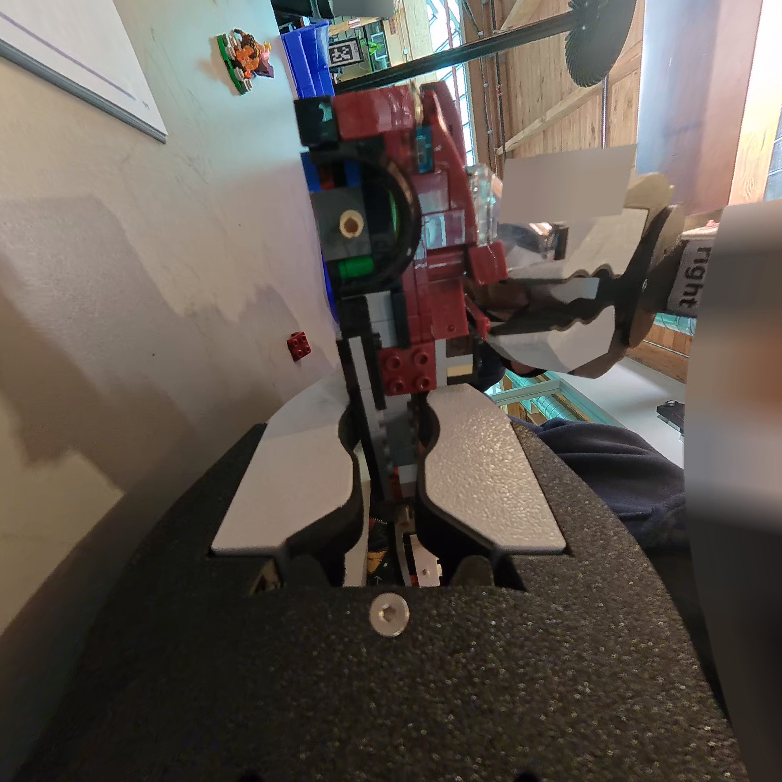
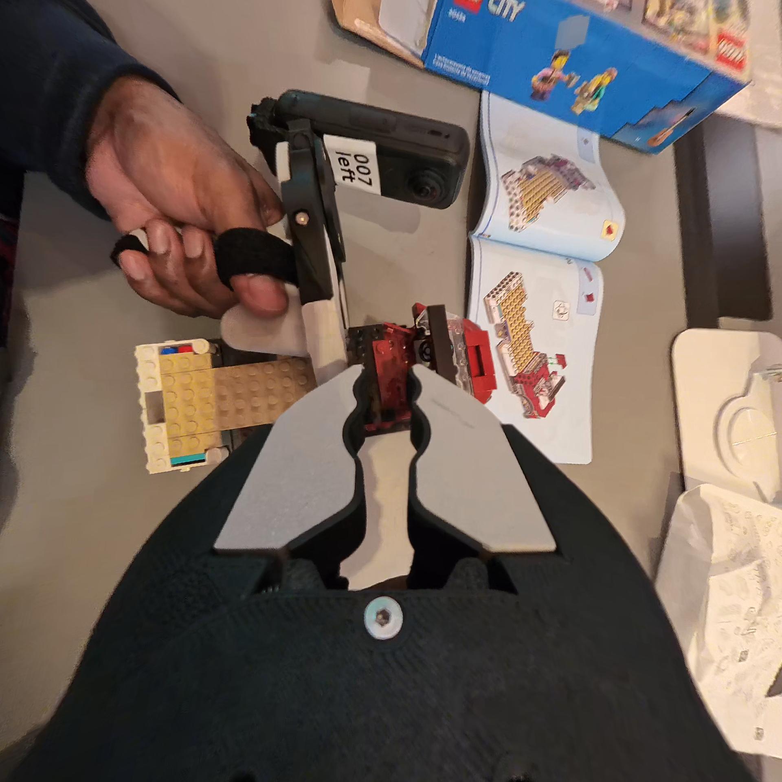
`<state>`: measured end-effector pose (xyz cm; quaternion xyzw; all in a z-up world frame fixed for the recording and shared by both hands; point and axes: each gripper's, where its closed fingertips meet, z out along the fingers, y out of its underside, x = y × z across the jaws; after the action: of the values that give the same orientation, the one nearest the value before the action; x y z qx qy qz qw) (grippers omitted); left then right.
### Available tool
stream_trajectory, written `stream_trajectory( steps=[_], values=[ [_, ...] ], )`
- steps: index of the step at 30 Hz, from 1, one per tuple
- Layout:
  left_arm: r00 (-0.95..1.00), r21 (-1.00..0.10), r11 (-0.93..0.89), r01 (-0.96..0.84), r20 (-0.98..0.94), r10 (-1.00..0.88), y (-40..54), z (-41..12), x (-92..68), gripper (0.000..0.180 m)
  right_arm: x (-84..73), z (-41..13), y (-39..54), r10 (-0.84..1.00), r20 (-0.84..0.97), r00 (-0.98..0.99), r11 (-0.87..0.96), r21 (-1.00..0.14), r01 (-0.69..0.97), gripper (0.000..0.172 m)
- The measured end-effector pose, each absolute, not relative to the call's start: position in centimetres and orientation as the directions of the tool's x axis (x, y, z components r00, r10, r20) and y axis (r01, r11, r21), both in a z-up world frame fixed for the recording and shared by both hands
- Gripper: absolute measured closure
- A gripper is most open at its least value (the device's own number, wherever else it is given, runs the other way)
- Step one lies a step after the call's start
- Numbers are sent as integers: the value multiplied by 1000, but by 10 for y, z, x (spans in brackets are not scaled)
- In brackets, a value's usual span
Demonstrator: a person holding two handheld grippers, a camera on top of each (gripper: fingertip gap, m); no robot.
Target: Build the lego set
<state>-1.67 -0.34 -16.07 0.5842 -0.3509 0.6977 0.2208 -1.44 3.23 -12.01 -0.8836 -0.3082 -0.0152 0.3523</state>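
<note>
Toy brick truck (image 1: 406, 262), dark red, is up off the table (image 2: 402, 63), pinched at its back end by the left tool (image 1: 391, 406). The right tool (image 2: 385, 381) pinches its red front part. A tan brick base (image 2: 190, 402) lies just beside, under them.

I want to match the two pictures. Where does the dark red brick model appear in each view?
Left wrist view: the dark red brick model stands in the centre, rising from between the left tongs.
Right wrist view: it sits at the centre, just past the right tongs, left of the open booklet.
Shared landmark: the right tongs, reaching the model's side.
</note>
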Motion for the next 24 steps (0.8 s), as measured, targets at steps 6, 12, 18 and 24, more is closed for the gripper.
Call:
stream_trajectory(
  steps=[6,12,18,24],
  values=[
    [-219,-229,-674,-702,970,-101,0,-160,-15,157,-21,-121,17,524,461,716,-435,-578,691,140],
    [-220,-244,-672,-699,968,-123,-1,-161,-14,157,-21,-126,25,497,530,687,-419,-547,725,135],
    [-218,-258,-678,-689,965,-146,1,-162,-14,157,-28,-127,33,497,508,704,-417,-572,706,144],
    [-221,-280,-669,-688,960,-173,-1,-162,-14,157,-29,-127,32,503,416,758,-447,-625,640,138]
  ],
)
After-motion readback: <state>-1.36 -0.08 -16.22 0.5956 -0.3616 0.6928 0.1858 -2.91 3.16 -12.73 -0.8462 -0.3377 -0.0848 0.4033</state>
